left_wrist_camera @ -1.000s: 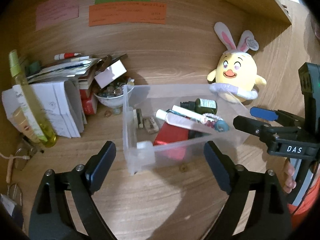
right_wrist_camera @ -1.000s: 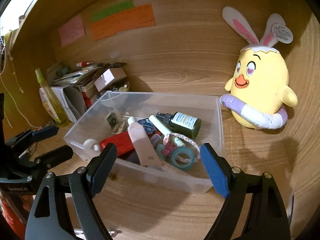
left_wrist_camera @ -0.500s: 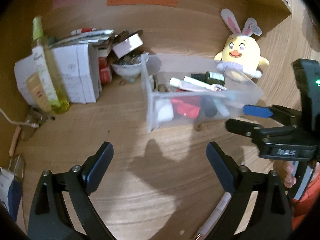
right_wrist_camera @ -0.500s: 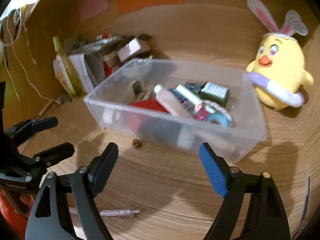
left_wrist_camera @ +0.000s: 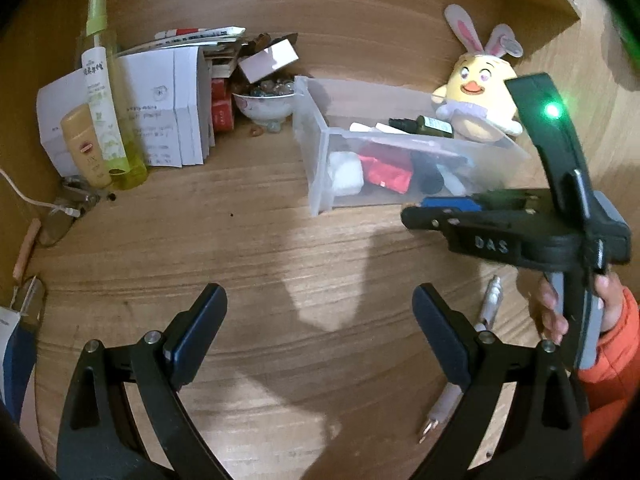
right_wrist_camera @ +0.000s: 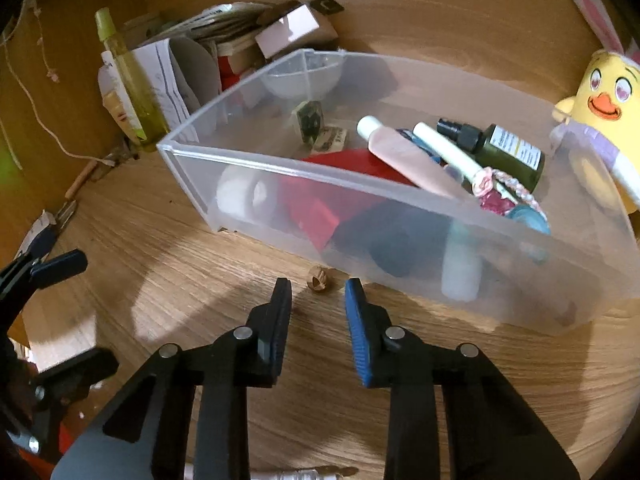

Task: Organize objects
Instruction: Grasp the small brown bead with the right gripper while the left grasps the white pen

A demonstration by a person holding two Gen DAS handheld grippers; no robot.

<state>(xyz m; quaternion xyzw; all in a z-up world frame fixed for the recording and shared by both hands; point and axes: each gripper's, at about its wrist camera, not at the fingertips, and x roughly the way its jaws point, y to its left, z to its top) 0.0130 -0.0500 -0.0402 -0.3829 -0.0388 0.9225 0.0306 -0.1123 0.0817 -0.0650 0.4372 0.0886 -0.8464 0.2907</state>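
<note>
- Both grippers have come lower over the desk; the right gripper has just been closing, its fingers narrow with nothing between them
- left gripper fingers wide apart, empty
- small brown nut lies on the desk just before the right fingertips, beside the clear bin

My left wrist cam looks down-forward over the desk, clear bin farther off. Right wrist cam sits close to the same bin. Both share the yellow plush.
</note>
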